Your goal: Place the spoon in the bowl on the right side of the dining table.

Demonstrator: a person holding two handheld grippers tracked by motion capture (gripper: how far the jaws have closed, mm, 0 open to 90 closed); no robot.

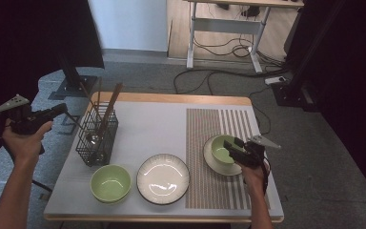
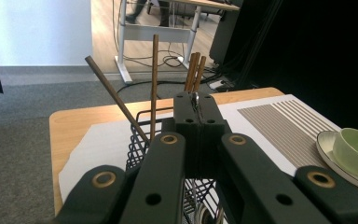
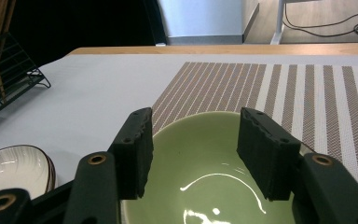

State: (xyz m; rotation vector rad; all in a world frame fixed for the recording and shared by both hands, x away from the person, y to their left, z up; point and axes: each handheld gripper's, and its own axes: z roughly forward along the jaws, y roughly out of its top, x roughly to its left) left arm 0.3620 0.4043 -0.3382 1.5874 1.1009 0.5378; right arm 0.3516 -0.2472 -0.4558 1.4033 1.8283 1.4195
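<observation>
Left gripper (image 1: 59,110) is up off the left edge of the counter (image 1: 147,124), pointing toward the black wire basket (image 1: 96,138). In the left gripper view its fingers (image 2: 186,122) are pressed fully together, and there's a thin shiny sliver pinched at the tips. It might be a spoon handle, but it's too small for me to say for sure. The basket sits just below and past those fingers, with brown chopsticks (image 2: 154,84) sticking up out of it, some upright and one leaning away to the left.

Right gripper (image 1: 229,145) is over the green bowl (image 1: 223,150) that sits on a white saucer (image 1: 211,162) on the striped placemat (image 1: 219,157). From the right gripper view its fingers (image 3: 135,151) are parted about halfway, one on each side of the bowl's (image 3: 209,172) hollow and hanging above it. The pads aren't pressing on the rim as far as I can see, so nothing's held.

Left of the right fingers there's a white ribbed plate (image 1: 163,178) in the middle of the counter, and beyond that a second green bowl (image 1: 110,183) near the front edge, just in front of the basket.
</observation>
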